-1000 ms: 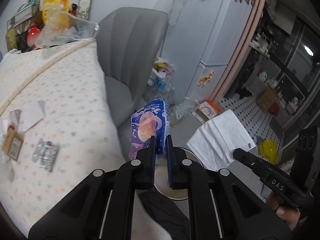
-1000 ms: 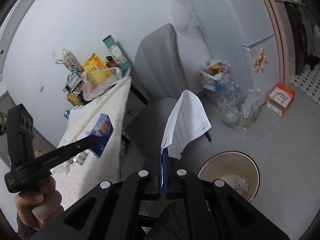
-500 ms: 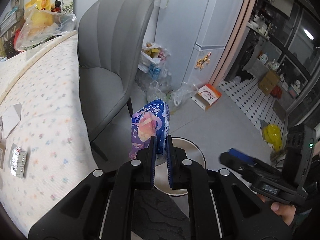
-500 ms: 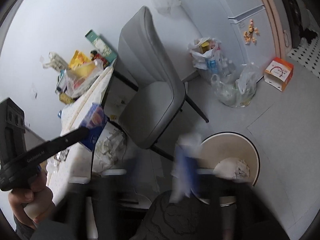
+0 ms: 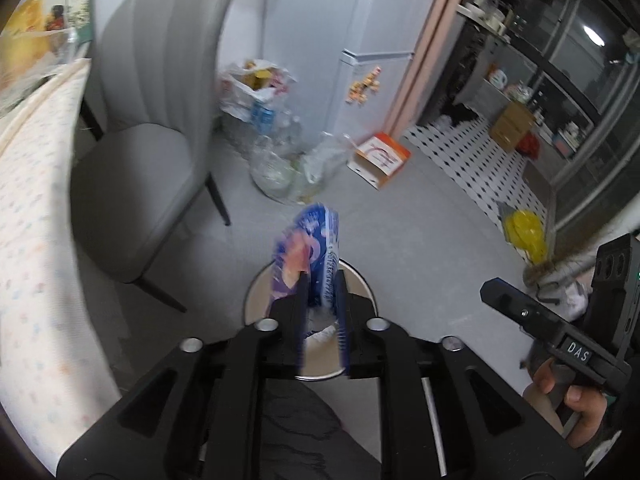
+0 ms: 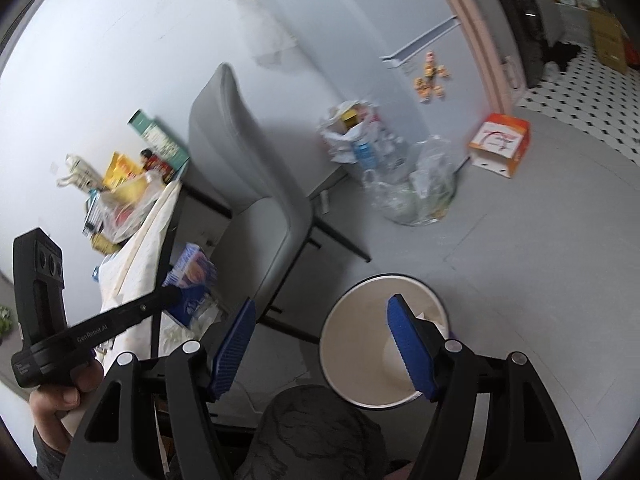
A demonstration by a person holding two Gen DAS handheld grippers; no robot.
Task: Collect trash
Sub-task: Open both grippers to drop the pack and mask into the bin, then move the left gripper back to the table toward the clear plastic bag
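A blue and orange snack wrapper [image 5: 308, 248] stands between the jaws of my left gripper [image 5: 322, 280], right over the round cream trash bin [image 5: 250, 300]. Those jaws are opening, and a gap shows beside the wrapper. In the right wrist view the same wrapper [image 6: 192, 276] is at the tip of the left gripper [image 6: 172, 292], left of the bin [image 6: 348, 344]. My right gripper [image 6: 323, 302] hangs open and empty above the bin. A white face mask [image 6: 400, 352] lies inside it. A hand holds the right gripper [image 5: 492, 292] at the right edge of the left wrist view.
A grey padded chair [image 5: 152, 120] stands left of the bin, beside a table with a dotted cloth [image 5: 32, 240]. Plastic bags of rubbish [image 5: 280, 160] and an orange and white box [image 5: 380, 156] lie by the white fridge [image 5: 372, 40]. A yellow bag [image 5: 524, 232] sits farther right.
The right gripper opened and the white mask dropped from it into the bin. The left gripper swung from the table side to above the bin, and its jaws have begun to part.
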